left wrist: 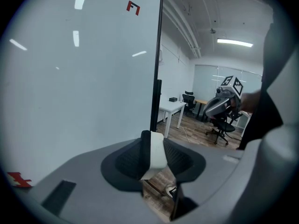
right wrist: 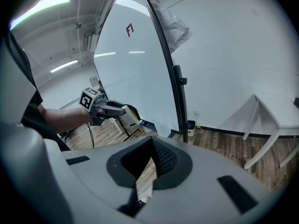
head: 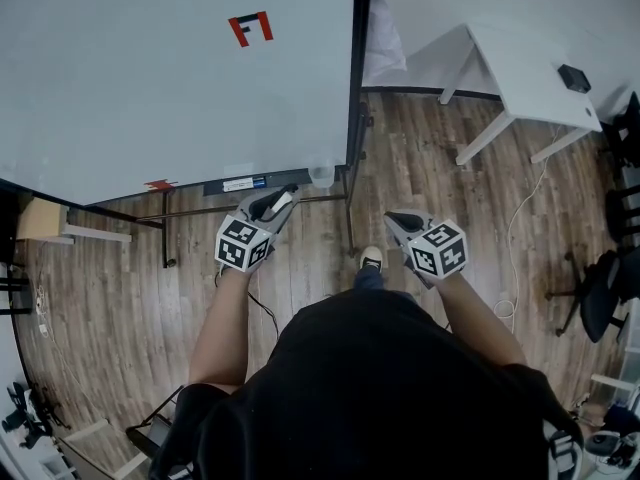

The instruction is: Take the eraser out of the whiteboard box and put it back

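The person stands on a wood-plank floor, one shoe showing between the two forearms. The left gripper is held out in front of the body, its tongs clamped on the eraser, a white block with a dark felt face that stands upright between the pads. The right gripper is level with it and well apart to the right. Its tongs are pressed together at the tips with nothing between them, and floor shows through the gap behind them.

The eraser is out of the whiteboard box. It sits in the air just below the whiteboard's bottom edge, near the box and to its left. The box is a small clear container that hangs at the bottom edge of the whiteboard, close to the bottom right corner by the dark frame post.

A red mark sits high on the board, and a smaller red mark lies at the bottom edge. Farther right stands a white worktop with a small black object near its right end. A dark office chair stands by the room's right side.
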A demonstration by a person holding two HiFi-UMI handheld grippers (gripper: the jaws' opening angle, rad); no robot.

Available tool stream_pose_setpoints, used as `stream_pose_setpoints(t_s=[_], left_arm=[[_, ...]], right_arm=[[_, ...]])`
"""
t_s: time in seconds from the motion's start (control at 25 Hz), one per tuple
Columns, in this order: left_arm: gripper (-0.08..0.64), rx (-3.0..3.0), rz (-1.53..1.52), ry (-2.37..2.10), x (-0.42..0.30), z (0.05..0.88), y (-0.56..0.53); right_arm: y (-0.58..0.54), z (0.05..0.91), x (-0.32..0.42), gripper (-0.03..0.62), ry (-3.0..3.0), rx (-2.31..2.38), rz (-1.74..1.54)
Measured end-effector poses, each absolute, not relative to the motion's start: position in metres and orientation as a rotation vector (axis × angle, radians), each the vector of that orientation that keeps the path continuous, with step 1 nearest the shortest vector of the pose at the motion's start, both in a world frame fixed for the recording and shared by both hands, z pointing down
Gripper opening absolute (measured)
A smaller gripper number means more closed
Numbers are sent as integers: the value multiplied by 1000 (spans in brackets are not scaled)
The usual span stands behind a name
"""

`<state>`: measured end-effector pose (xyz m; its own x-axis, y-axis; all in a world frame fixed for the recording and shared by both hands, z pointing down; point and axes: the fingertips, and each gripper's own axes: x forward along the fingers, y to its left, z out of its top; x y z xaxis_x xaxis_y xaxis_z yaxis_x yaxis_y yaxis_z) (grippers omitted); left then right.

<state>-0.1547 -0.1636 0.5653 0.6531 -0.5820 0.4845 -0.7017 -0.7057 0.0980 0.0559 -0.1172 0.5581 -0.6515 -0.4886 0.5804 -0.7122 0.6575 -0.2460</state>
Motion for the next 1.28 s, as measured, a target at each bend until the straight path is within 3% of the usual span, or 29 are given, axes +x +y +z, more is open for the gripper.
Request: stream_pose_setpoints(t_s=[1.28], left_arm=[[150, 2601, 677, -1030, -178, 574, -121]], right_arm=[[-79, 557, 36, -6, -2402, 927, 613]])
